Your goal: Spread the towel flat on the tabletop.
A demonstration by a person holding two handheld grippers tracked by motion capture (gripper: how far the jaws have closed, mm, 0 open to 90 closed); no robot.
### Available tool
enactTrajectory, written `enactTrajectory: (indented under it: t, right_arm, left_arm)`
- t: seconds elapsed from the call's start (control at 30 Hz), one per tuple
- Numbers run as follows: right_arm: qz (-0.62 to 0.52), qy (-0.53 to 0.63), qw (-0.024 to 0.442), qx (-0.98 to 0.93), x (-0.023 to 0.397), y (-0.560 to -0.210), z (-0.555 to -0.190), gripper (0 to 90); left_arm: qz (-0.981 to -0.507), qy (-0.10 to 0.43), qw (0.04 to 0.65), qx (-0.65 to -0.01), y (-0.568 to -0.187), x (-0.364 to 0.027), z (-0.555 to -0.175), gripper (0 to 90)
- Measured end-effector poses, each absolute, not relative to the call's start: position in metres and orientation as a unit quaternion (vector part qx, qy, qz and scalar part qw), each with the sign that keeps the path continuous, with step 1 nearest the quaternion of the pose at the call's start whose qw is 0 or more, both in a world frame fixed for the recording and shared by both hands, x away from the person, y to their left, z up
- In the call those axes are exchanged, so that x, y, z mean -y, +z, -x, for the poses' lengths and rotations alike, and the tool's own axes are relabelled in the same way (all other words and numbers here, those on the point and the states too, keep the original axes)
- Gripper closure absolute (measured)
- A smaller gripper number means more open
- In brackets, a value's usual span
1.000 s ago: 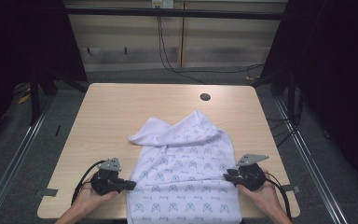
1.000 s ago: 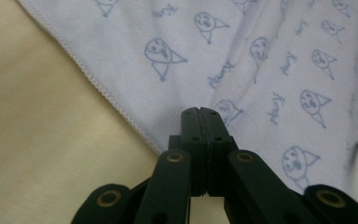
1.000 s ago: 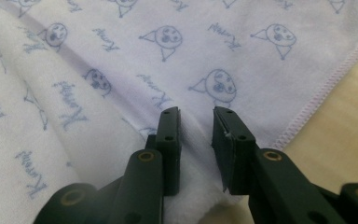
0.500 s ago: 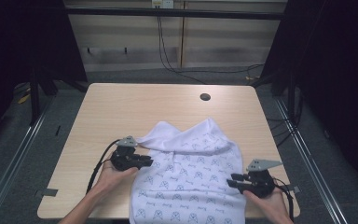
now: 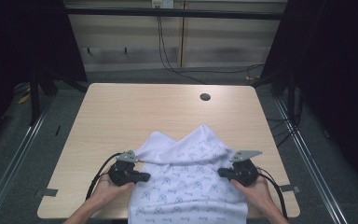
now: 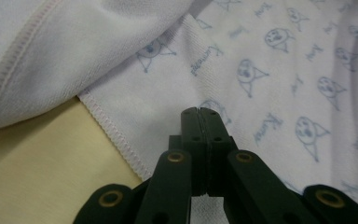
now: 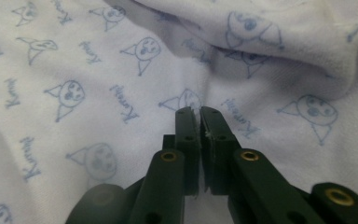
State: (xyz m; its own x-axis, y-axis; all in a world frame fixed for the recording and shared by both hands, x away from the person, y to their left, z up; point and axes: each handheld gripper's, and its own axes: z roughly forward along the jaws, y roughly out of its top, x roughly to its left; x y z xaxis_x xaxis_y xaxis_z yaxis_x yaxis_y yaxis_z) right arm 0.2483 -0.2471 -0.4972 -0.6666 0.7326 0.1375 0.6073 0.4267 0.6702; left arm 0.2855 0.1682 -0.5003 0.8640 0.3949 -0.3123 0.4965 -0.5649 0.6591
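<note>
A white garment (image 5: pixel 186 182) printed with small blue cat faces lies on the near half of the wooden table (image 5: pixel 135 112), its lower part hanging over the front edge. Its top is bunched into soft folds. My left gripper (image 5: pixel 142 177) is shut on the garment's left edge; in the left gripper view the jaws (image 6: pixel 199 113) meet over the printed cloth (image 6: pixel 279 84), close to a stitched hem (image 6: pixel 114 135). My right gripper (image 5: pixel 220 172) is shut on the right side, and a sliver of cloth (image 7: pixel 121 70) shows between its tips (image 7: pixel 196 111).
A round cable hole (image 5: pixel 205 97) sits at the table's far right. Bare tabletop (image 5: pixel 168 112) spreads beyond the garment. Black cables (image 5: pixel 98 179) trail from both grippers toward the front edge. Dark floor and metal rails flank the table.
The left gripper went up to the garment's upper left corner, then came back toward the front edge. The garment's top has drawn nearer and bunched; the right gripper shifted slightly forward.
</note>
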Motion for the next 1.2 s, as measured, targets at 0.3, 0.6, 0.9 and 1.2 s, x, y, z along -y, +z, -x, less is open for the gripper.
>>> enactTrajectory:
  t: [0.3,0.6,0.9,1.2]
  right_arm:
    - [-0.377,0.362,0.068,-0.849,0.257,-0.481,-0.197,77.5]
    - [-0.429,0.392,0.125,-0.804,0.26,-0.466,-0.307,62.3]
    - [-0.461,0.388,0.086,-0.793,0.238,-0.498,-0.363,74.8]
    - [-0.379,0.469,0.076,-0.794,0.237,-0.45,-0.291,89.0]
  left_arm:
    - [-0.873,-0.065,0.423,-0.234,-0.485,-0.171,-0.255,85.0]
    - [-0.841,-0.014,0.439,-0.315,-0.488,-0.205,-0.298,71.2]
    - [-0.842,-0.016,0.433,-0.322,-0.494,-0.216,-0.31,49.4]
    - [-0.874,0.008,0.393,-0.285,-0.496,-0.197,-0.304,68.3]
